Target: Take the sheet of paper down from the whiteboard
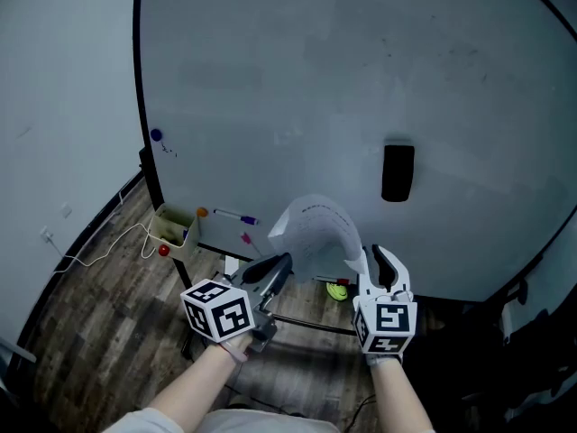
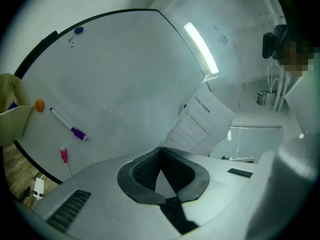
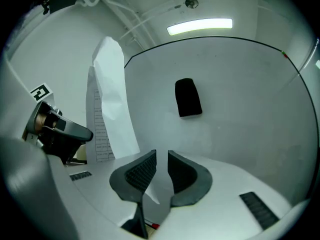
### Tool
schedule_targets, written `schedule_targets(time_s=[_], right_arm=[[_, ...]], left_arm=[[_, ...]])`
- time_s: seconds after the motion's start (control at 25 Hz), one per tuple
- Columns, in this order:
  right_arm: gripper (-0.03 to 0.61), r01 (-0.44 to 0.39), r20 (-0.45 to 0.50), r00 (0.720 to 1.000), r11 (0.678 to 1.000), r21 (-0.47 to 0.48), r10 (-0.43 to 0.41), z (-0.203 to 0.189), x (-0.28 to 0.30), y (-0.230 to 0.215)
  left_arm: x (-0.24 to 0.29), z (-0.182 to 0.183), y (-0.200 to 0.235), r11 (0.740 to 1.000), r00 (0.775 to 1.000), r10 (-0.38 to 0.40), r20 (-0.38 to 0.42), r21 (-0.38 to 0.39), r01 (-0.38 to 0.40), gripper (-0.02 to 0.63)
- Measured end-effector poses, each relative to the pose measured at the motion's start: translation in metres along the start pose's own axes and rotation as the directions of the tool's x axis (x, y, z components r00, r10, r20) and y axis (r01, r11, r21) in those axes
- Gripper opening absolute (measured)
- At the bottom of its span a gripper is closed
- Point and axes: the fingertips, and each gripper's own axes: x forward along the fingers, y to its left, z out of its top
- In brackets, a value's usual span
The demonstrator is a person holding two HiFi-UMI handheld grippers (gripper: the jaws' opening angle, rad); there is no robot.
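The sheet of paper point(image 1: 315, 228) is off the whiteboard point(image 1: 361, 79) and curls in an arch between my two grippers. My left gripper point(image 1: 284, 262) is shut, and in the left gripper view the printed sheet point(image 2: 202, 121) rises straight from its closed tips point(image 2: 161, 150). My right gripper point(image 1: 371, 258) stands at the sheet's right end. In the right gripper view the paper point(image 3: 112, 94) runs down between the jaws point(image 3: 161, 156), which still show a narrow gap.
A black eraser point(image 1: 398, 172) sticks to the board at the right. A purple-capped marker point(image 1: 236, 216), a pink one point(image 1: 245, 238), an orange magnet point(image 1: 202, 212) and a purple magnet point(image 1: 156, 135) sit lower left. A yellowish box point(image 1: 171, 224) hangs at the board's corner. A white cable point(image 1: 99, 246) lies on the wooden floor.
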Motion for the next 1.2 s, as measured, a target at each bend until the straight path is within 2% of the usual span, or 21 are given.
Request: schedule_targets(time_s=[0.8, 1.2], right_arm=[[0.066, -0.129, -0.088, 0.987, 0.990, 0.064, 0.134, -0.058, -0.020, 0.046], [0.062, -0.203, -0.098, 0.972, 0.973, 0.107, 0.213, -0.070, -0.025, 0.072]], left_arm=[[-0.018, -0.052, -0.014, 0.996, 1.000, -0.024, -0.017, -0.082, 0.022, 0.014], [-0.017, -0.052, -0.015, 0.995, 0.999, -0.034, 0.000, -0.096, 0.033, 0.014]])
